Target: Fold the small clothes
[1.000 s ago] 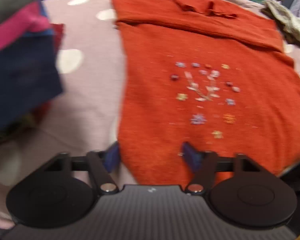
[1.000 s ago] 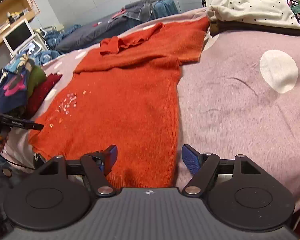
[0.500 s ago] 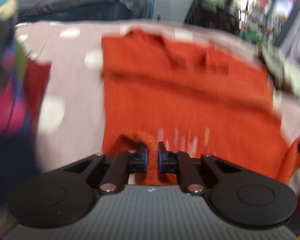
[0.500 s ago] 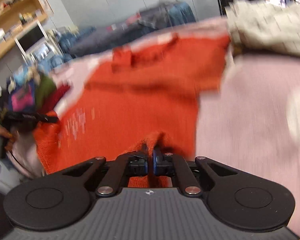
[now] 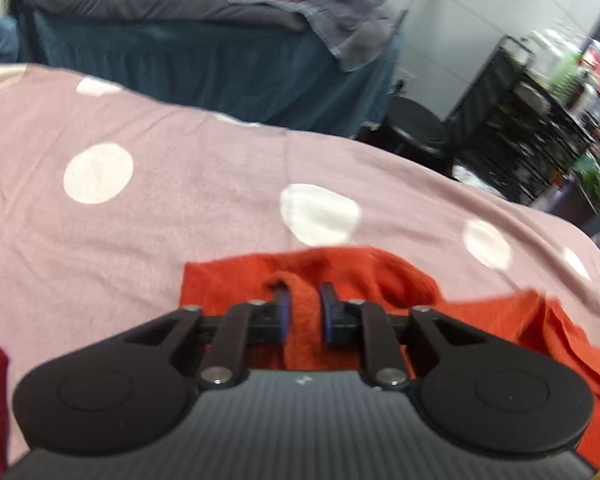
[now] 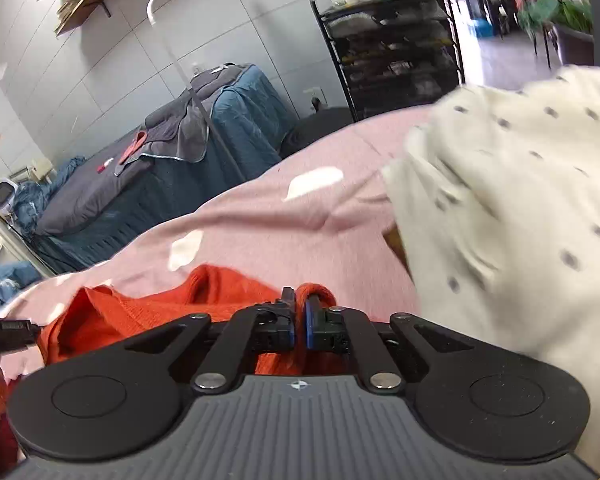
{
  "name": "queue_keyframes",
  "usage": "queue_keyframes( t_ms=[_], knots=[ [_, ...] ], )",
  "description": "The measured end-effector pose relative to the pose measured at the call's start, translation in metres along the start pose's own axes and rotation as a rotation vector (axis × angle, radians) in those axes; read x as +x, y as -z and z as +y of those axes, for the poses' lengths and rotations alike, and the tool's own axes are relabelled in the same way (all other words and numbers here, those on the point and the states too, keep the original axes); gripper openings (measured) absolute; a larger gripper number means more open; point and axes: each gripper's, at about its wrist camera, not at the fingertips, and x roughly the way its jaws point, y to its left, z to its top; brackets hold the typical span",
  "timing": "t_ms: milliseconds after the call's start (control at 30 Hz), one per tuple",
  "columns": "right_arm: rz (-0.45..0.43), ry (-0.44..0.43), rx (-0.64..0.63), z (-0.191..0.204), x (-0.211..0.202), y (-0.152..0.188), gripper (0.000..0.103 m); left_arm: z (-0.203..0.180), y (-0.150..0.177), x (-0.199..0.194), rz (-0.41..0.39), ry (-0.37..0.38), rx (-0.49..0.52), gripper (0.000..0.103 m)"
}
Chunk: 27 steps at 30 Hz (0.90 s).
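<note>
Orange knitted jumper: small garment, soft wool-like knit, lying bunched on a pink bedspread with white dots. A fold of its hem stands up between the fingers of each gripper, the rest trailing back under and behind both.
Left gripper: jaws have just been opening; a ridge of knit is between the blue pads, which seem to have eased off it, though contact on the left pad cannot be ruled out.
Right gripper: clamped tight on a loop of the hem.
Relation that matters: the carried hem runs side to side between the two grippers; bare bedspread lies ahead, a cream dotted garment close on the right. The right gripper alone holds firmly; likely next is its release.
</note>
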Motion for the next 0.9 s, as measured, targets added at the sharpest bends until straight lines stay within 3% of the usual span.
queue_keyframes(
  t_ms=[33,100,133,200,233,300,333,367,467,533,600,667,800,833,900],
  knots=[
    [-0.034,0.034,-0.05,0.007,-0.003,0.001,0.024,0.005,-0.004,0.004,-0.013,-0.044,-0.028,0.063],
    [-0.131,0.088,-0.123,0.016,-0.015,0.002,0.076,0.012,-0.004,-0.005,-0.094,-0.157,-0.076,0.103],
    [-0.183,0.113,-0.139,0.017,-0.022,0.001,0.103,0.013,-0.003,-0.015,-0.161,-0.194,-0.067,0.102],
    [-0.292,0.105,-0.178,0.02,-0.039,0.006,0.103,0.009,0.001,-0.036,-0.269,-0.299,-0.022,0.102],
    [-0.293,0.065,-0.233,0.023,-0.044,0.007,0.102,0.002,0.006,-0.047,-0.31,-0.319,0.016,0.102],
    [-0.261,-0.034,-0.312,0.034,-0.047,0.014,0.074,-0.016,0.023,-0.07,-0.361,-0.183,0.14,0.102],
    [-0.227,-0.103,-0.333,0.038,-0.048,0.019,0.046,-0.026,0.033,-0.077,-0.346,-0.1,0.191,0.099],
    [-0.188,-0.165,-0.349,0.043,-0.046,0.023,0.037,-0.037,0.043,-0.081,-0.312,-0.033,0.24,0.097],
    [-0.002,-0.363,-0.369,0.056,-0.028,0.033,0.04,-0.065,0.068,-0.066,-0.154,0.07,0.377,0.093],
    [0.056,-0.39,-0.417,0.066,-0.017,0.043,0.04,-0.074,0.078,-0.041,-0.039,0.106,0.403,0.085],
    [0.128,-0.336,-0.423,0.074,-0.003,0.05,0.04,-0.079,0.081,-0.019,-0.004,0.094,0.382,0.085],
    [0.141,-0.263,-0.393,0.071,0.011,0.046,0.038,-0.079,0.073,-0.002,-0.053,-0.016,0.348,0.086],
    [0.044,-0.014,-0.366,0.061,0.027,0.019,0.039,-0.081,0.04,0.013,-0.283,-0.286,0.319,0.091],
    [0.006,0.049,-0.372,0.058,0.026,0.012,0.043,-0.084,0.036,0.012,-0.309,-0.327,0.316,0.091],
    [-0.048,0.127,-0.417,0.051,0.019,0.005,0.053,-0.082,0.026,0.009,-0.308,-0.338,0.286,0.091]
  ],
)
